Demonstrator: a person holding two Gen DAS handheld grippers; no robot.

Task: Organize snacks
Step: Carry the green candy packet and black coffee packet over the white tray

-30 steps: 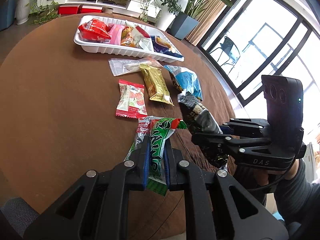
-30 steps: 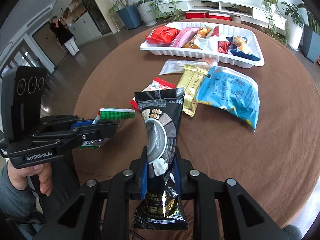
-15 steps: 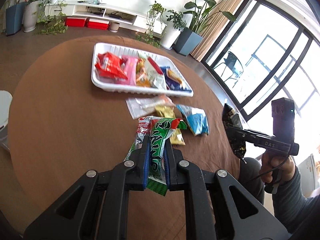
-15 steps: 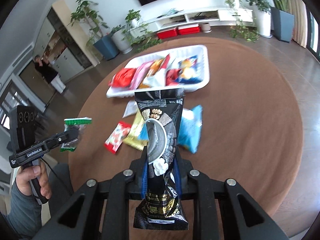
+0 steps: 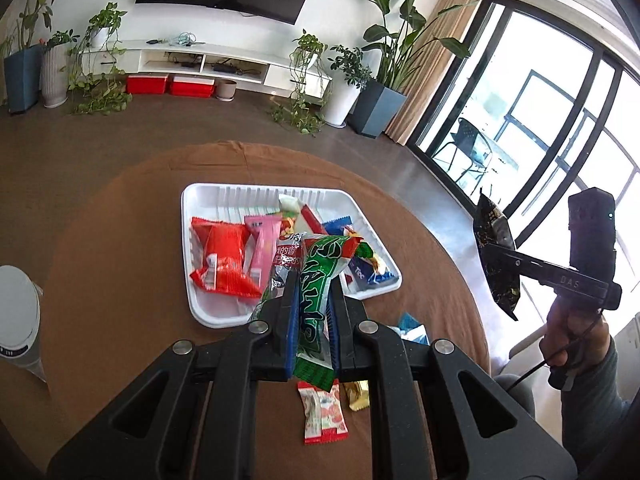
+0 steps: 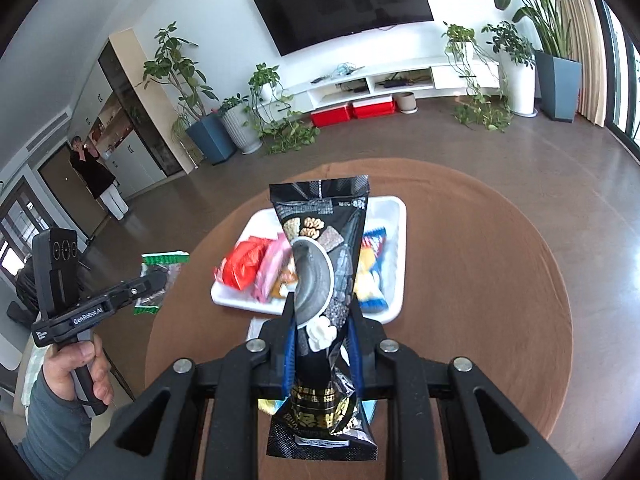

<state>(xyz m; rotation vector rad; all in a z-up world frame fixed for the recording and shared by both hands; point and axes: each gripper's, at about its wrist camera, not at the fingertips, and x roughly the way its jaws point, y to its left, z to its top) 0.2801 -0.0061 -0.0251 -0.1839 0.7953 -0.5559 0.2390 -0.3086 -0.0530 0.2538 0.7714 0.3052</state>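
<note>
The sorting is looking partly done. The white tray [image 5: 208,312] is already holding several packets: a red one [image 5: 224,260], a pink one [image 5: 262,244], a blue one [image 5: 368,276] and others crowding behind. Two more are travelling in the air. The left tongs [image 5: 314,312] are clamping a green snack packet [image 5: 316,292], and the right tongs [image 6: 322,328] are pinching a tall black snack pouch [image 6: 320,264]; both are hanging above the near side of the tray, not yet released. At least three packets are lying loose on the bench [image 5: 120,220] below the left tongs: a red-and-white candy wrapper [image 5: 324,416], a gold one [image 5: 358,394] and a corner of something blue [image 5: 408,322], possibly a bag, though it is mostly hidden. The bench is round under a brown cloth, standing in a bright living room with potted plants [image 6: 556,12], a wall television [image 6: 344,4] and tall windows [image 5: 560,128].
</note>
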